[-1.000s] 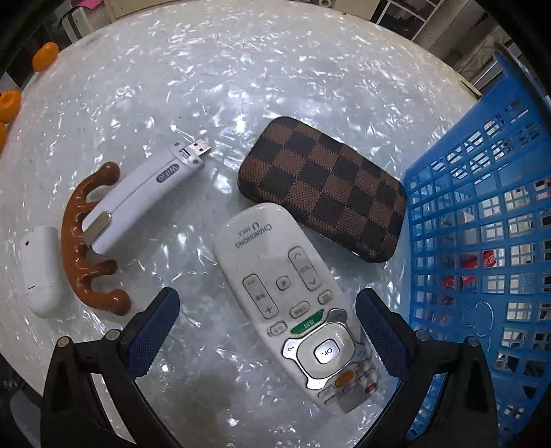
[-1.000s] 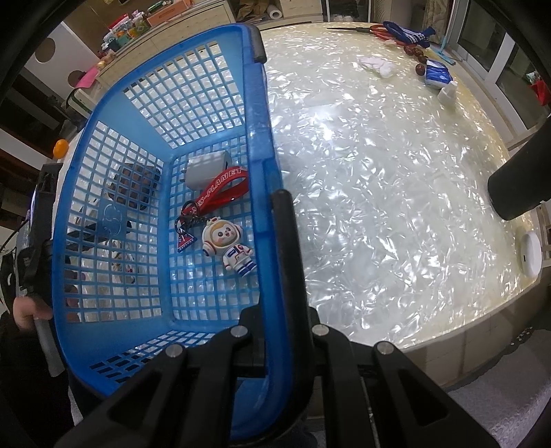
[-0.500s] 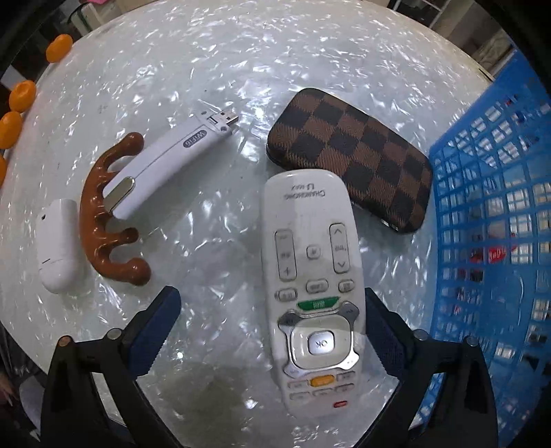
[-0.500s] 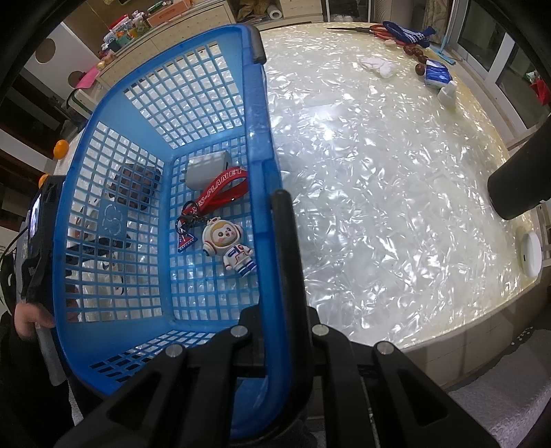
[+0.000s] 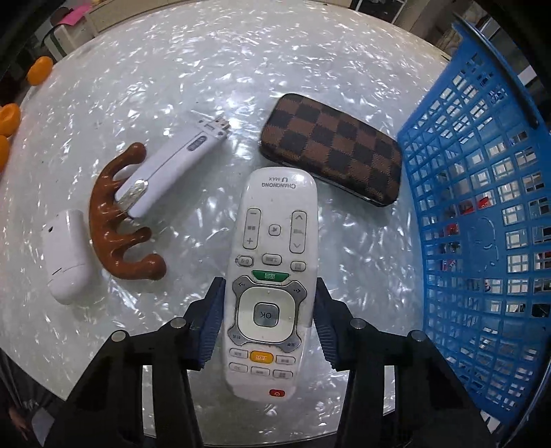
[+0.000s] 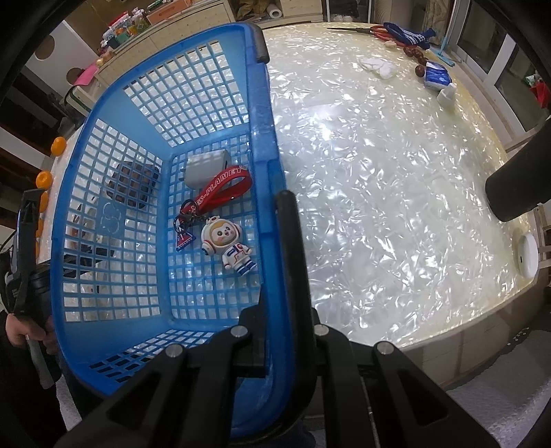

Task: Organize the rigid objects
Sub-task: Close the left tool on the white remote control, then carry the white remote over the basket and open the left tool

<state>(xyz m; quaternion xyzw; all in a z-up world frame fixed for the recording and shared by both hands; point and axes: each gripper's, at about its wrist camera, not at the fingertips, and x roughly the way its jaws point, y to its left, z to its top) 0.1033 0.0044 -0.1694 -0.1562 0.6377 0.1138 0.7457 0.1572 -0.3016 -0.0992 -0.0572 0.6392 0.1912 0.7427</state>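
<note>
Left tool (image 5: 268, 312): blue pads (image 5: 212, 322) closed against both sides of the white remote (image 5: 272, 275), gripping its lower half near the OK key; remote pointed away from the tool, its far end just beside the checkered case (image 5: 332, 153).

Ahead and left of the left tool, on the desk (image 5: 172, 69): brown wooden massager (image 5: 115, 220); white USB stick (image 5: 172, 169) lying across the massager's upper prongs; white earbud case (image 5: 67, 255) just left of the massager. All well apart from the remote.

Right of the left tool: blue basket (image 5: 482, 224), its mesh wall close to the checkered case.

Right tool (image 6: 280, 272): closed on the basket's rim (image 6: 272, 179), one black finger (image 6: 292, 241) outside the wall, the other inside.

Inside the basket, ahead and left of the right tool: astronaut keychain (image 6: 229, 243) with red strap (image 6: 224, 187); white charger (image 6: 206, 169) touching the strap's far end.

Surface: round desk, glossy white with a crinkled pearly pattern and bright glare. Far edge, ahead and right of the right tool: blue packet (image 6: 435, 75), white pads (image 6: 377, 65), red-handled scissors (image 6: 378, 31). Oranges (image 5: 39, 70) at the desk's left edge.

Room: cluttered cabinet (image 6: 151, 24) behind the basket; window frames (image 6: 496, 51) at right.
</note>
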